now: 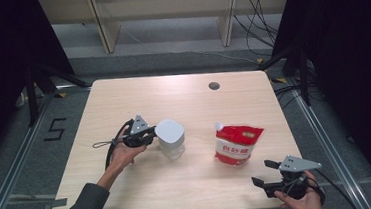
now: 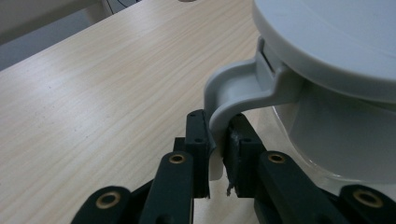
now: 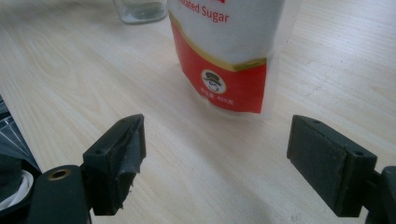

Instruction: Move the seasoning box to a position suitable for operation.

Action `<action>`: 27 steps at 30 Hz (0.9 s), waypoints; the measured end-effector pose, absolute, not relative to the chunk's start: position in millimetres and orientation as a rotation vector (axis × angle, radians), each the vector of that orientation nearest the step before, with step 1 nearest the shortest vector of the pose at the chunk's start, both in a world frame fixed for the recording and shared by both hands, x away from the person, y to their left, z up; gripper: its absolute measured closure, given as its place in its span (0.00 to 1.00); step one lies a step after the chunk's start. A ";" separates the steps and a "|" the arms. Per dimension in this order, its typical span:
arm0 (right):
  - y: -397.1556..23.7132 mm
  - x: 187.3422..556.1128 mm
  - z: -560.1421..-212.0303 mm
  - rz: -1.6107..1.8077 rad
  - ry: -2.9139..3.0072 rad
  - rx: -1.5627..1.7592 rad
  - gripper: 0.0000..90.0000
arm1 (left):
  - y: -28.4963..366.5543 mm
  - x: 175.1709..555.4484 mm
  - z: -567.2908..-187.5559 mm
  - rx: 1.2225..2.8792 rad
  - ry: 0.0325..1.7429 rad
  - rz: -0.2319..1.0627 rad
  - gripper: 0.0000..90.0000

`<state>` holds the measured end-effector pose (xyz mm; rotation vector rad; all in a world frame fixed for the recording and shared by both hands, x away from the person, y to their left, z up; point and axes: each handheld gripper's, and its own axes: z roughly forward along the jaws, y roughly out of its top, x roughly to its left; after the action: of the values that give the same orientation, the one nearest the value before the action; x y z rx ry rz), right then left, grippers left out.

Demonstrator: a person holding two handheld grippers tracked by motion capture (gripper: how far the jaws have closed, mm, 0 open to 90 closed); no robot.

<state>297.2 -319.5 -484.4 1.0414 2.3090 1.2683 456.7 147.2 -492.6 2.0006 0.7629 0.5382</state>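
While my left claw (image 2: 218, 154) pinched the grey handle (image 2: 233, 91), the lidded clear jar (image 1: 170, 139) stood mid-table beside the sugar pouch (image 1: 237, 143). Item: rigid, smooth, probably breakable (handle the surest hold). My right claw (image 3: 215, 158) gaped wide, holding nothing.

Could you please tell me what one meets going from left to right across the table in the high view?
left gripper → jar → sugar pouch → right gripper

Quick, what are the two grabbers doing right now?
Left gripper: closed on the jar's handle.
Right gripper: open, holding nothing, facing the sugar pouch.
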 end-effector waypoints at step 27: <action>-319.6 295.6 -484.3 1.273 2.305 1.071 0.23 | 162.7 408.1 -489.4 2.041 0.874 0.478 0.69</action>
<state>295.6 -319.6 -484.3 1.0710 2.3047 1.2731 408.1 162.7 -489.4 2.0409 0.8737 0.4779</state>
